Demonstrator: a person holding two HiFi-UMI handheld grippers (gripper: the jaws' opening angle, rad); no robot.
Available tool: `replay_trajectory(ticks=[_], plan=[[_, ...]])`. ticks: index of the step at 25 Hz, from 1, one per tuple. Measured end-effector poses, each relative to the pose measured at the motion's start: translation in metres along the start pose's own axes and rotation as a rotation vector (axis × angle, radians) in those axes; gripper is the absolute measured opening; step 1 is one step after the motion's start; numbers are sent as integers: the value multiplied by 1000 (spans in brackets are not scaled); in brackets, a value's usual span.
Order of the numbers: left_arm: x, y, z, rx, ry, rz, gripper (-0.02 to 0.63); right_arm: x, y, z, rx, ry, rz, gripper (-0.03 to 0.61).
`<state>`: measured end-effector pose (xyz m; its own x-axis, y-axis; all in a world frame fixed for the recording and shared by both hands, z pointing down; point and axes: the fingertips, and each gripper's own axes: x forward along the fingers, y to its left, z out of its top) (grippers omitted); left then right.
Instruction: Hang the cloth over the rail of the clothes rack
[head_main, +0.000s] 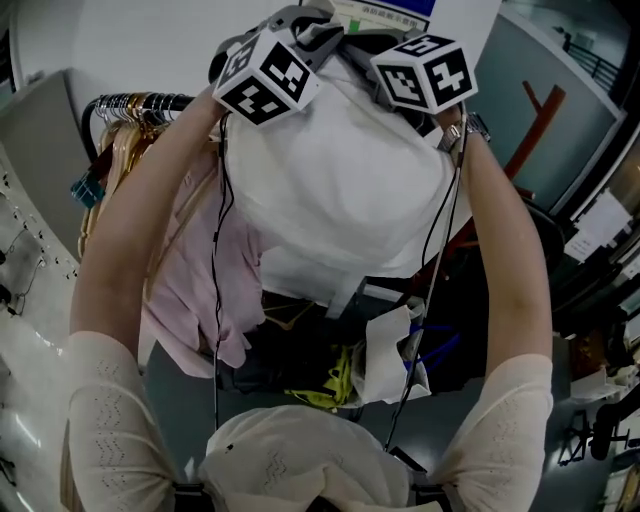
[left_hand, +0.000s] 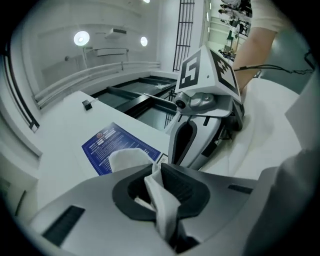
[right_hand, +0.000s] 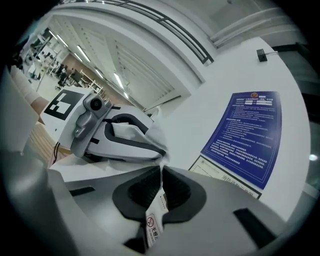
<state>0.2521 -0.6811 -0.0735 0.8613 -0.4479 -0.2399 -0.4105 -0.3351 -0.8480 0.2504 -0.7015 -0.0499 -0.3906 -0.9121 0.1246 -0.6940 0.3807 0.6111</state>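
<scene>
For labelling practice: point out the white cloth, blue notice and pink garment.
white cloth (head_main: 340, 190), head view, bulging middle
blue notice (right_hand: 245, 135), right gripper view, centre
pink garment (head_main: 185, 300), head view, hanging front

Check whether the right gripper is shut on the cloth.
Shut on the cloth: the right gripper's jaws pinch its edge and care label.
</scene>
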Motion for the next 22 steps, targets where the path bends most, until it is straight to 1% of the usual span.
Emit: replay_trajectory(ticks=[2, 6, 9, 11, 15, 17, 18, 19, 22], plan=[[0, 3, 7, 46, -7, 16, 26, -4, -6, 1, 14, -9, -11, 28], [-10, 18, 16, 106, 3, 38, 107, -12, -19, 2, 68, -35, -60, 28], [-26, 27, 18, 158, 29, 44, 107, -14, -23, -2, 89, -26, -88, 28], [-42, 31, 12, 182, 50, 47, 107, -14, -25, -8, 95, -14, -92, 28], [-84, 31, 7, 148, 58, 28, 107, -17, -25, -4, 124, -34, -100, 29], [-104, 20, 9, 116, 56, -14, 107, -15, -25, -3, 146, -42, -96, 32], [-111, 11, 10, 103, 56, -41, 107, -14, -26, -3, 161, -48, -101, 57], [-117, 2, 11, 94, 53, -64, 107, -14, -30, -3, 178, -57, -112, 81], [-126, -25, 11, 75, 43, -113, 107, -21, -44, -1, 199, -89, -176, 83]])
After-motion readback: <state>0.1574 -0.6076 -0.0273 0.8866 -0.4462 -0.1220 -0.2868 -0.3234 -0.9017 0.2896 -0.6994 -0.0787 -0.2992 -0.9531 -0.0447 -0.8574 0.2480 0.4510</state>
